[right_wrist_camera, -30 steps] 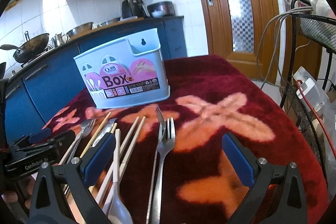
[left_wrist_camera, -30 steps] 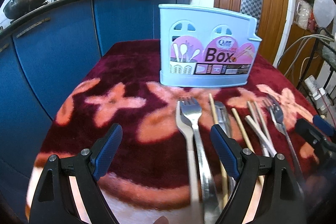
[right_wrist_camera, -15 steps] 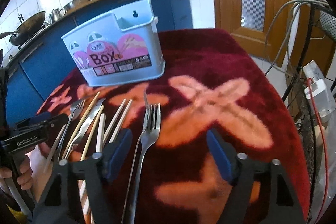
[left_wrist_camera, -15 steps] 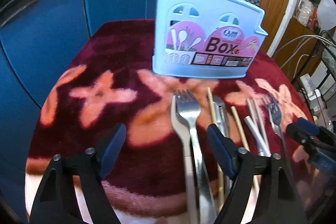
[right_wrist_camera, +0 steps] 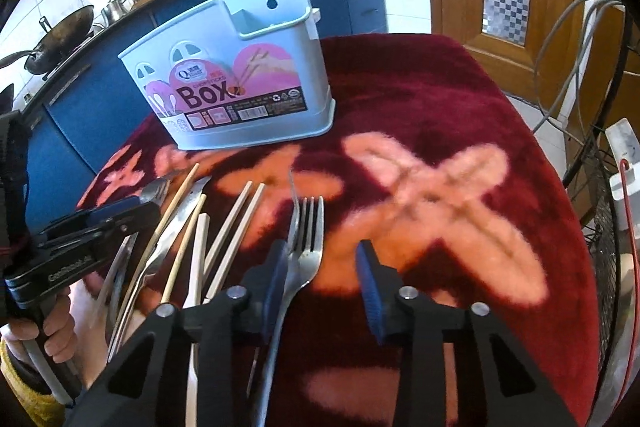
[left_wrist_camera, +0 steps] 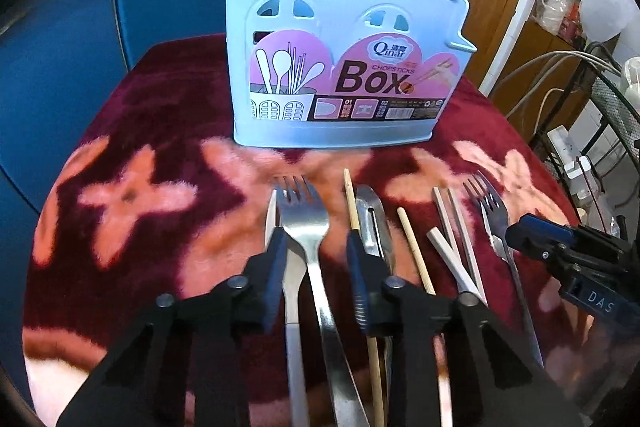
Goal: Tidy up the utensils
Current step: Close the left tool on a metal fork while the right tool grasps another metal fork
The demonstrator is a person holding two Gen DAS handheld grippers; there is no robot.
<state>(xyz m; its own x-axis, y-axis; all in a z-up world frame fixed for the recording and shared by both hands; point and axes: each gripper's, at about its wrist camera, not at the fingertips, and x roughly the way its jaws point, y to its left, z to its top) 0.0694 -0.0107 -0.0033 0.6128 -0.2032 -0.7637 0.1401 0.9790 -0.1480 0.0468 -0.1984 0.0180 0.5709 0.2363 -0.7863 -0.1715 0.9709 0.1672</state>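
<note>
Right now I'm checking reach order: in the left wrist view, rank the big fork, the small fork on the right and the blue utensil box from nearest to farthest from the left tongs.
1. Big fork: between the closing left tongs, pads not yet pressing it.
2. Small fork: off to the right, by the right tongs.
3. Blue utensil box: upright at the cloth's far side.

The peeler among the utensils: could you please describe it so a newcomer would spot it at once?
Start at the light blue box on the red cloth. In the row of utensils before it, the peeler lies between two wooden chopsticks. It alone has a slotted metal blade.
</note>
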